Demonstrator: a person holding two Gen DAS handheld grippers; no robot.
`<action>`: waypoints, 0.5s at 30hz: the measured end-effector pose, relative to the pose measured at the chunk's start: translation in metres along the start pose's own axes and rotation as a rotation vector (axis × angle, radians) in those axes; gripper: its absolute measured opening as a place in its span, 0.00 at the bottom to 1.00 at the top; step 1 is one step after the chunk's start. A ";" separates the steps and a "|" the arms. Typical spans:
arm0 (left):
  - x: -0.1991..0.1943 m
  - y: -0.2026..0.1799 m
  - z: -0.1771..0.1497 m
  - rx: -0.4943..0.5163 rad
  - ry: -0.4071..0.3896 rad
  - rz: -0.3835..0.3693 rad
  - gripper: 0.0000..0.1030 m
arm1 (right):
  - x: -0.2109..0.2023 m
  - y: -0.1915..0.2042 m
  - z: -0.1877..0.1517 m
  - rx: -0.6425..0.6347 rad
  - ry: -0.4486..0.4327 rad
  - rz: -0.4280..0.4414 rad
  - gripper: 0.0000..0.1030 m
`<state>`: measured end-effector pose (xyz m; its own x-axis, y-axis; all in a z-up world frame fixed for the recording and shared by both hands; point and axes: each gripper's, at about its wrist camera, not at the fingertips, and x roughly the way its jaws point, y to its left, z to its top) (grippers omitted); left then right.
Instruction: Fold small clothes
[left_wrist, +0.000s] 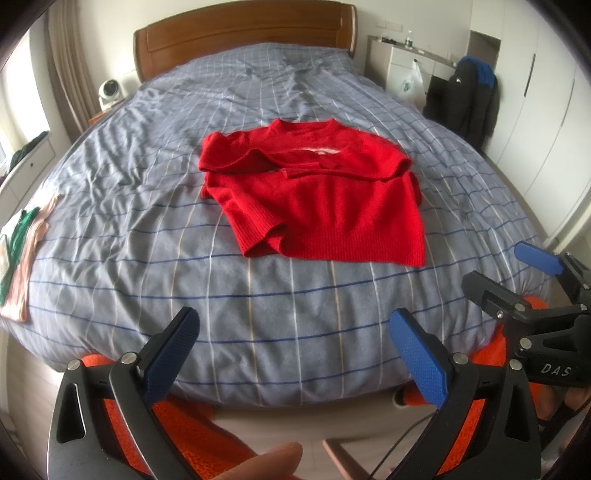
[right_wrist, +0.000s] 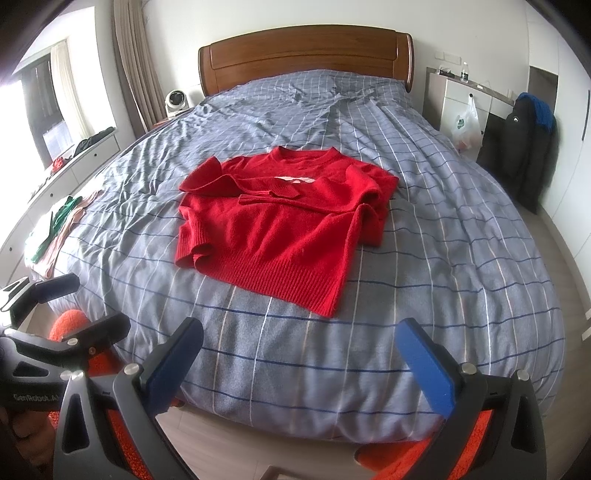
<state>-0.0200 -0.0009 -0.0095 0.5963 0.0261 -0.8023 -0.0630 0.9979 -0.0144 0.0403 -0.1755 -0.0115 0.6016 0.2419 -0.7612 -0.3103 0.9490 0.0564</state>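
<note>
Left gripper (left_wrist: 293, 354): blue-padded fingers spread wide, empty, held above the foot edge of the bed (left_wrist: 258, 295).
Right gripper (right_wrist: 299, 360): likewise wide apart and empty, at the same foot edge, just right of the left one; its black frame shows at the right of the left wrist view.
Red sweater (left_wrist: 317, 195): lies on the bed ahead of both grippers, well apart from them, near the bed's middle. Neck toward the wooden headboard (left_wrist: 243, 37), ribbed hem toward the grippers, both sleeves folded in across the chest.
Bedcover: grey-blue check, creased.
Pink and green clothes (left_wrist: 18, 254): a flat pile at the bed's left edge.
Small white fan (right_wrist: 175, 101): left of the headboard.
Dark jacket (right_wrist: 524, 147): hangs at right, by the wardrobe.
</note>
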 end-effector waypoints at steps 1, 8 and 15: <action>0.000 0.000 0.000 0.000 0.000 0.000 1.00 | 0.000 0.000 0.000 0.001 0.000 0.001 1.00; 0.002 -0.001 -0.004 -0.001 0.002 0.002 1.00 | 0.001 0.000 -0.002 0.000 0.002 0.000 1.00; 0.002 -0.001 -0.004 -0.001 0.002 0.002 1.00 | 0.002 0.002 -0.004 -0.001 0.003 0.000 1.00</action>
<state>-0.0218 -0.0020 -0.0131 0.5942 0.0283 -0.8038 -0.0653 0.9978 -0.0131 0.0383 -0.1743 -0.0157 0.5993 0.2418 -0.7631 -0.3110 0.9487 0.0563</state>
